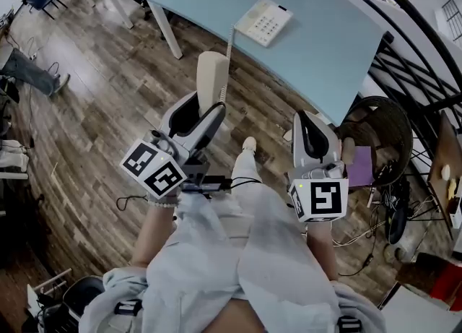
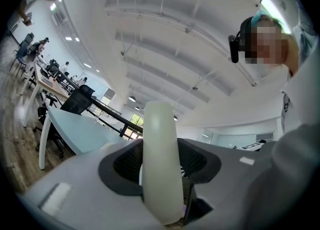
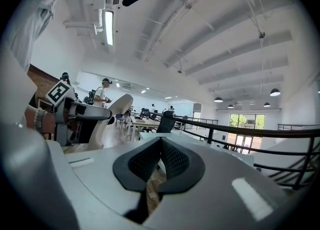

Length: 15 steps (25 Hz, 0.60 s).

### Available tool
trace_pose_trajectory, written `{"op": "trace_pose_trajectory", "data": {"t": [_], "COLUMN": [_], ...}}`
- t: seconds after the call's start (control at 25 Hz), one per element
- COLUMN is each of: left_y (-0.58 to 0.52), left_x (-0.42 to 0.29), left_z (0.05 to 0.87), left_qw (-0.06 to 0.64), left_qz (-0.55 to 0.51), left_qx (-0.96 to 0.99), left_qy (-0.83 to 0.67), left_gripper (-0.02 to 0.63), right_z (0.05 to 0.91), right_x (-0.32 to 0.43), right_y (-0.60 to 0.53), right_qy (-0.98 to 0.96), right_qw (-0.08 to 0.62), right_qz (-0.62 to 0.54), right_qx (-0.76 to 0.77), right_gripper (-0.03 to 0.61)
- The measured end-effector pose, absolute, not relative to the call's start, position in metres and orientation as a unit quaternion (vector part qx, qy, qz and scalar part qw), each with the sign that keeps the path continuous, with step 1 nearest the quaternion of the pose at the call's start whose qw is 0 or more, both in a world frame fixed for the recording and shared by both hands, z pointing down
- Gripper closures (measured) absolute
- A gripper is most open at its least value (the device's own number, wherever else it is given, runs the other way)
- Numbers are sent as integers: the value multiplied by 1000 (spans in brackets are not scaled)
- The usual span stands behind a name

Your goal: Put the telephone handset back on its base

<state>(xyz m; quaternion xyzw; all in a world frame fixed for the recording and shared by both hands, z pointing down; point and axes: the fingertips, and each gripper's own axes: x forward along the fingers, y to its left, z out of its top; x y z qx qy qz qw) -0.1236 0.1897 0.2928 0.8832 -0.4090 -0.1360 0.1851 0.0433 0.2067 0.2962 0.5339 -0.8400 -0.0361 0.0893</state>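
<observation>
The handset (image 1: 212,79) is cream-coloured, smooth and rounded. It is off its base (image 1: 250,30), held in the air above the wooden floor (image 1: 108,93), clamped by the left gripper (image 1: 207,111) with its free end pointing towards the worktop (image 1: 339,50). A coiled cord (image 1: 229,50) runs from it to the base, a cream unit with a keypad (image 1: 271,24), lying flat near the worktop's edge.
</observation>
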Motion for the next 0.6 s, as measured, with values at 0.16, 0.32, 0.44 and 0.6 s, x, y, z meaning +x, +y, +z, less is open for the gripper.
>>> {"op": "trace_pose_trajectory", "data": {"t": [0.16,0.32,0.44,0.6], "left_y": [159,121,92,51], "left_x": [-122,-119,-114,-107], "left_z": [294,295,294,294], "left_qw": [189,190,194,199], "left_qz": [-138,-139,-142,-141], "left_qx": [880,878,876,872], "left_qy": [-412,-417,-419,-424], "left_gripper": [402,402,402,402], "right_z": [301,303,304,305], "right_x": [47,48,51,58], "right_y": [168,127,96,51], "right_qy": [-845,-850,-855,-859], "right_qw": [98,102,106,105], "right_qz": [-34,-31,-26,-17], "right_qx": [525,516,507,500], "right_gripper": [572,572,572,572]}}
